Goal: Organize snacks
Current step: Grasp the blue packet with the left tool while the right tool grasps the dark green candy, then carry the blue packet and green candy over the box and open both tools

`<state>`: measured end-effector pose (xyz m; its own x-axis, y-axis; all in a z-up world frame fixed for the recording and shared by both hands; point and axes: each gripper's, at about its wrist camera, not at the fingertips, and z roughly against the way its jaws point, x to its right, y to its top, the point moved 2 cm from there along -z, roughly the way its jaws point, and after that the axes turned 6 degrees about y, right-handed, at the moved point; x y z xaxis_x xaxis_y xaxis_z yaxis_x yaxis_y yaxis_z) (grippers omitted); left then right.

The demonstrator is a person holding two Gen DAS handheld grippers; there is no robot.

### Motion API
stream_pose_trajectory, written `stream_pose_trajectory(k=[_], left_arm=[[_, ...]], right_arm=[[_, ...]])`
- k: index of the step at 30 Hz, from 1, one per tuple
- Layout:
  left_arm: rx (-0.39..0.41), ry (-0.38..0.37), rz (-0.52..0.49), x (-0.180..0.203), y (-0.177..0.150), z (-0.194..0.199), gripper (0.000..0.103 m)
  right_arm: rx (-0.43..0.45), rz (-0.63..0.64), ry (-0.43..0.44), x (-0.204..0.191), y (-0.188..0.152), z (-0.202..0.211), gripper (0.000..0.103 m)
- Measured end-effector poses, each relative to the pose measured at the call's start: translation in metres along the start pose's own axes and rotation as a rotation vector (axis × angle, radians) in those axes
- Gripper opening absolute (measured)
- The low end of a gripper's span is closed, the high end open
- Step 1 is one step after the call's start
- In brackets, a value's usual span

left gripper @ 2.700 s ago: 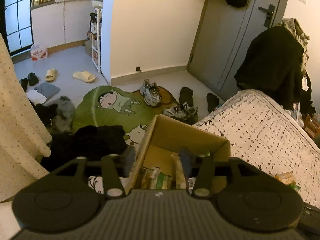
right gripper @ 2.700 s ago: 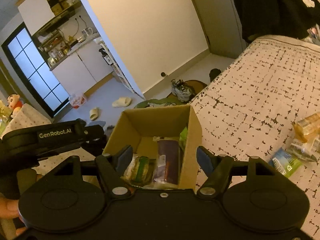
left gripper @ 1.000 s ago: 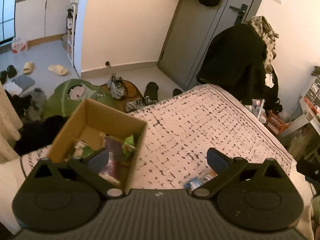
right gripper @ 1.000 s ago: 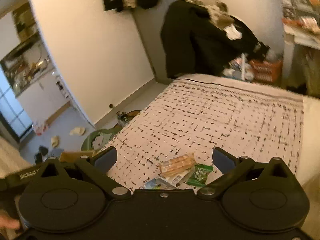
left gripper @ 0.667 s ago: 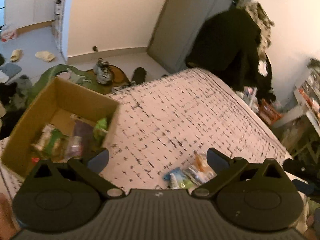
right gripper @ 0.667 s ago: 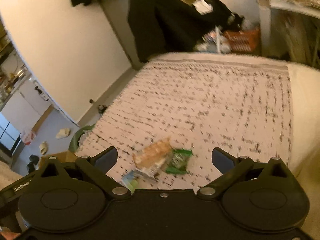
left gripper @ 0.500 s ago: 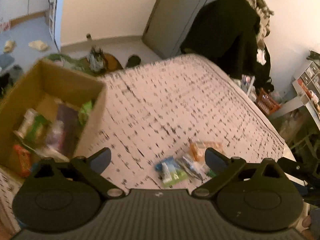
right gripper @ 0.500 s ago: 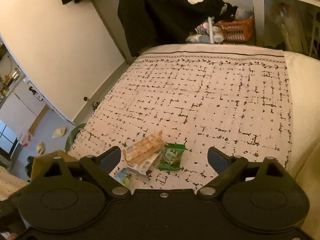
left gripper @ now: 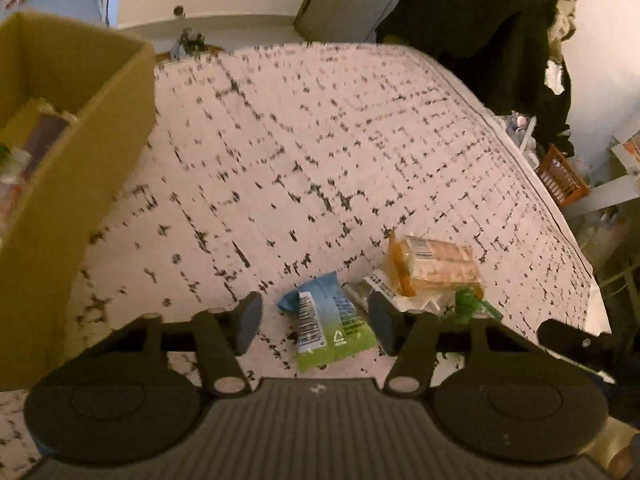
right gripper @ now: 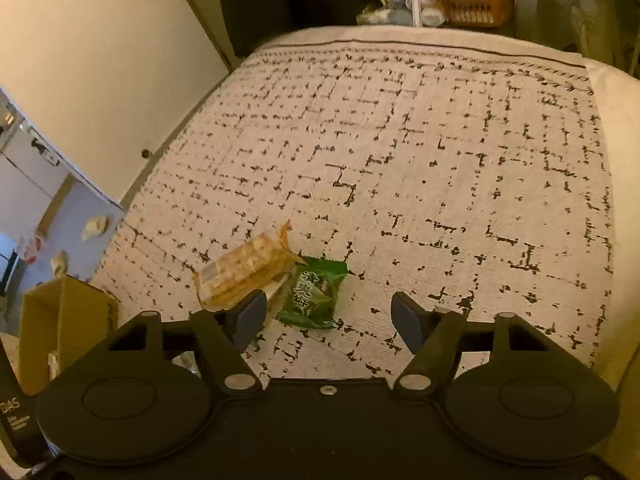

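Here the bed (left gripper: 320, 140), under a pale cover with dark marks, fills both views, and the pick-up step of the task is in hand. The box (left gripper: 80, 128) stands at the bed's left end with several packets already inside; in the right wrist view only a corner of it shows at the lower left. What remains is a small heap of 4 or so snacks near the bed's near edge: a cracker pack (left gripper: 434, 266) on top, a white wrapper (left gripper: 384, 286) partly under it, a blue-green pouch (left gripper: 326, 326) to the left, and a green sachet (right gripper: 314, 292) touching the crackers on the right.

The left gripper (left gripper: 314, 320) has just been closing; its fingers flank the pouch but do not yet press it, so nothing is pinched. The right gripper (right gripper: 328, 316) has also just been closing and is spread over the sachet, which sits nearer its left finger; it holds nothing either.

Next, I judge, each tool must drop onto its packet and close. The right should shift a little left to centre the sachet and keep its left finger clear of the crackers. Thin foil on soft bedding may slip or crumple.
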<state>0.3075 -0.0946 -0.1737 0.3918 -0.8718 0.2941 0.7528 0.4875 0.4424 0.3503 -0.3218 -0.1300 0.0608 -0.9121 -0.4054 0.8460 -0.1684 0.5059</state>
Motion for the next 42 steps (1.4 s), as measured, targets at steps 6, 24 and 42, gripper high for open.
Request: stream_pose_trajectory(k=[6,24,42], left_arm=[[-0.014,0.027,-0.015,0.004,-0.004,-0.018,0.046],[-0.037,0.078,-0.062,0.010,-0.003,-0.006,0.022],[0.111,-0.018,-0.060,-0.037,0.021,0.124,0.022]], right_arm=[[-0.044,-0.022,-0.003,0.003,0.003,-0.027,0.068],[-0.002,-0.040,-0.001,0.001,-0.015,-0.040,0.032],[0.218,-0.006,0.194,-0.082,-0.040,0.076,0.032]])
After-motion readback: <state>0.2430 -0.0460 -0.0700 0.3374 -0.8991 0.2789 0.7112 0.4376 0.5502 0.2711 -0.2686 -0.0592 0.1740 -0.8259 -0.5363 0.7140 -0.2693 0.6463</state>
